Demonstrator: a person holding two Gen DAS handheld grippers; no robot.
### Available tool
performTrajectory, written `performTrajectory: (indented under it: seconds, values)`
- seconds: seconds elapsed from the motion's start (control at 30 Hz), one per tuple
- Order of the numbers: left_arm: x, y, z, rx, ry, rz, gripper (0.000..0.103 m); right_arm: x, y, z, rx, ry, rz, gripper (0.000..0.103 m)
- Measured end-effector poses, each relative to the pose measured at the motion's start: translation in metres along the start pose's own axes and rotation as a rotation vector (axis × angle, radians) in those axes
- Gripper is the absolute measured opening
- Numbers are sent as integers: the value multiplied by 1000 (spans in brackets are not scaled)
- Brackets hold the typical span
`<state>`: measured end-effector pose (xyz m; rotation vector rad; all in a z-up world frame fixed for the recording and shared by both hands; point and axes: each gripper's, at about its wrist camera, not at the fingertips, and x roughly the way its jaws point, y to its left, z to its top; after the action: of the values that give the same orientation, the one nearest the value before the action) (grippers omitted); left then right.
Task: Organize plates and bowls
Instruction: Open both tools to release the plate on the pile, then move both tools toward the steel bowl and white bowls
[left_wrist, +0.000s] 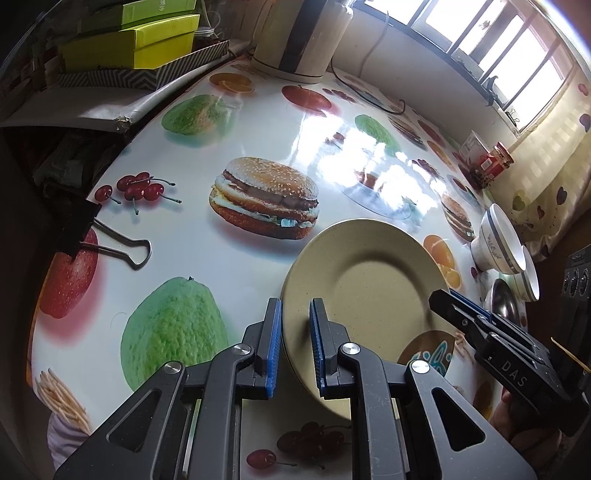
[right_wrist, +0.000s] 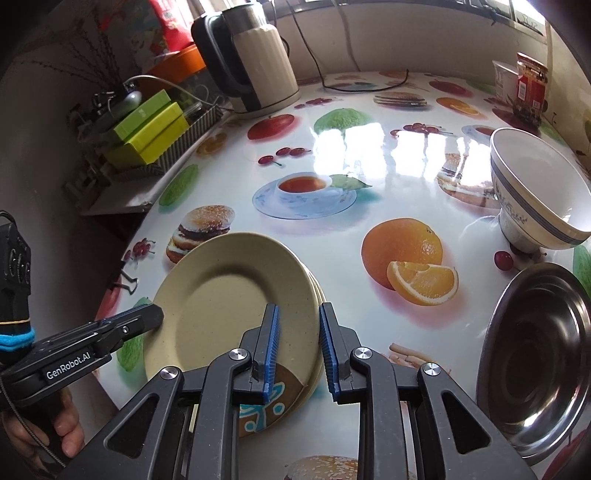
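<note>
Here, a beige plate (right_wrist: 229, 310) is gripped at its 9 o'clock rim by the left gripper (left_wrist: 293, 347) and tilted on a stack of plates (right_wrist: 314, 291). The 3 o'clock rim is straddled by the right gripper (right_wrist: 297, 350), its grip not discernible. A white bowl (right_wrist: 539, 192) stands at 2 o'clock.

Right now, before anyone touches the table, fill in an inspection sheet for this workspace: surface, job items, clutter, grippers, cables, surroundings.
Surface: glossy table, fruit-and-burger print, glare patches.
Job's things: top plate tilted over plate stack; white bowl, second white bowl and steel bowl alongside.
Clutter: binder clip, kettle, red jar, green boxes.
Grippers: left gripper shut on the top plate's rim; right gripper jaws straddle the opposite rim, grip unclear.
Cables: black cable behind kettle.
Surroundings: window, curtain.
</note>
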<state>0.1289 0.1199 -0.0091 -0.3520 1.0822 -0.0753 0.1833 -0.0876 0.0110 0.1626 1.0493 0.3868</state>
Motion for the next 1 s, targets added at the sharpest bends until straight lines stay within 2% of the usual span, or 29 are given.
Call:
performTrajectory:
  seconds: [0.3,0.43,0.57,0.7,0.77,1.0]
  values:
    - [-11,-9,0,38,-50,40,17,-3,0,-1,7,-10,4,26]
    - [-21,-15,2,48,-85,42,19,-13,1,1,-4,-39,-6,36]
    - [-31,-26,2,77,-122,43,25,-25,0,1,-8,-73,-11,37]
    - [-41,-46,-1,150,-185,86,25,-39,-2,0,-4,-104,-33,40]
    - [-42,-54,-2,159,-185,56,25,-46,-4,-2,-8,-120,-50,42]
    - [-43,-85,-9,246,-214,60,26,-70,-18,-10,18,-166,-99,44]
